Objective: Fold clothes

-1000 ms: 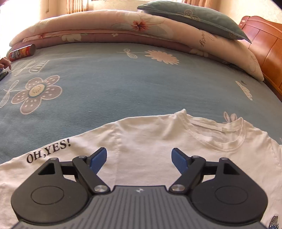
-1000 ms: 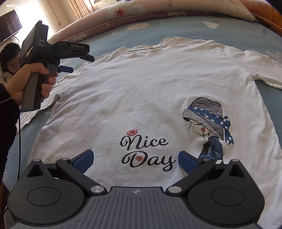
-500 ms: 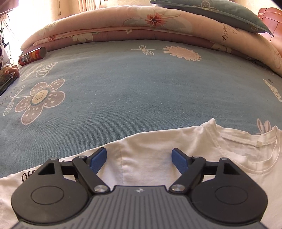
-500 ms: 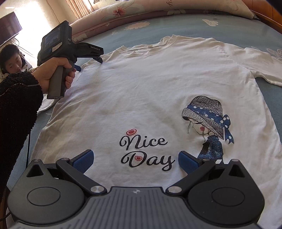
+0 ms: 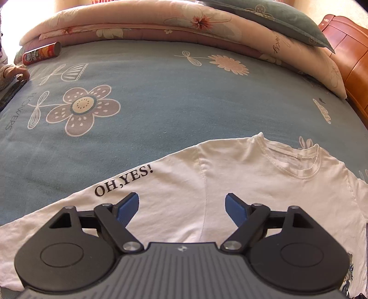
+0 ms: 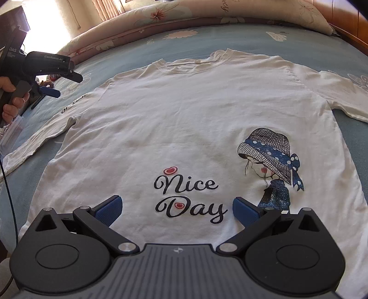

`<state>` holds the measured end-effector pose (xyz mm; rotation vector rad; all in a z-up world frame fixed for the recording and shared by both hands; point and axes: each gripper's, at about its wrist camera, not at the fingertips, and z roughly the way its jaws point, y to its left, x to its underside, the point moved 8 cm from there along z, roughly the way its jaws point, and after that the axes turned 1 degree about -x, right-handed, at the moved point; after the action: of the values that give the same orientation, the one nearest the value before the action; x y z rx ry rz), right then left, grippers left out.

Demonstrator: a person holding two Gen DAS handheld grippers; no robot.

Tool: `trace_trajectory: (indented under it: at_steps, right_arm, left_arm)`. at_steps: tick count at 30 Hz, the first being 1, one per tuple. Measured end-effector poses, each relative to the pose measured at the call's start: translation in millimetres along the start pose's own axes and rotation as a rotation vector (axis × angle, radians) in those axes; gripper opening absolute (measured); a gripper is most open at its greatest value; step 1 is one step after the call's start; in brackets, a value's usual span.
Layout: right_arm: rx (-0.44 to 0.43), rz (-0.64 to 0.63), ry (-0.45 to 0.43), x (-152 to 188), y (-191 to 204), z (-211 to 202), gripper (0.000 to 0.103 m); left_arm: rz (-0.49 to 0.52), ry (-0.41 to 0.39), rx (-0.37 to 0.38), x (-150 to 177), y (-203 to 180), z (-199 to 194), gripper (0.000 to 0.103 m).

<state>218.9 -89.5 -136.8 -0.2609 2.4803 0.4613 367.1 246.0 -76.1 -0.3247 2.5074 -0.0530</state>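
Note:
A white long-sleeved shirt lies flat, front up, on the blue flowered bedsheet; it bears a "Nice Day" print and a girl in a hat. My right gripper hovers open over the print near the hem, nothing between its blue pads. My left gripper is open above the shirt where the sleeve marked "OH,YES!" meets the shoulder. The right wrist view shows the left gripper in a hand off the shirt's left side, above the sheet beside that sleeve.
A folded flowered quilt and a dark pillow lie along the far side of the bed. A wooden headboard rises at the right. A snack can lies at the far left, near another person's hand.
My left gripper swung in toward the shirt's shoulder, then drew back left and up, so the whole sleeve lettering shows again. Its jaws stayed open. The right gripper has not moved.

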Motion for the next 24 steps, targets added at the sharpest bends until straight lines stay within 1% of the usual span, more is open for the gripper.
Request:
trace_trajectory:
  at_steps: [3, 6, 7, 10, 11, 14, 17, 18, 20, 21, 24]
  right_arm:
    - [0.014, -0.015, -0.002, 0, 1, 1, 0.103]
    - [0.037, -0.038, -0.005, 0, 2, 4, 0.103]
    - [0.042, -0.044, -0.005, 0, 3, 5, 0.103]
    - [0.05, -0.055, -0.007, 0, 3, 6, 0.103]
    - [0.049, -0.054, -0.007, 0, 2, 6, 0.103]
    - [0.047, -0.051, -0.007, -1, 2, 6, 0.103]
    - [0.047, -0.053, -0.007, 0, 2, 6, 0.103]
    - [0.05, -0.056, -0.007, 0, 3, 6, 0.103]
    - [0.056, -0.062, -0.006, 0, 4, 6, 0.103]
    - [0.059, -0.065, -0.007, 0, 4, 7, 0.103]
    - [0.065, -0.07, -0.008, 0, 5, 7, 0.103]
  left_arm:
    - [-0.095, -0.002, 0.009, 14, 38, 5, 0.082]
    - [-0.216, 0.028, 0.066, 34, 67, 15, 0.082]
    - [-0.247, 0.03, 0.066, 42, 78, 16, 0.082]
    - [-0.286, 0.012, 0.087, 61, 102, 5, 0.082]
    - [-0.305, 0.011, 0.081, 67, 113, 0, 0.082]
    - [-0.362, 0.017, 0.032, 86, 148, -17, 0.082]
    - [-0.396, 0.019, -0.037, 91, 173, -31, 0.082]
    - [-0.398, 0.004, -0.043, 89, 176, -35, 0.082]
    - [-0.405, -0.04, -0.008, 82, 177, -39, 0.082]
    - [-0.414, -0.044, 0.005, 80, 176, -38, 0.083]
    - [-0.399, -0.025, -0.026, 90, 177, -29, 0.084]
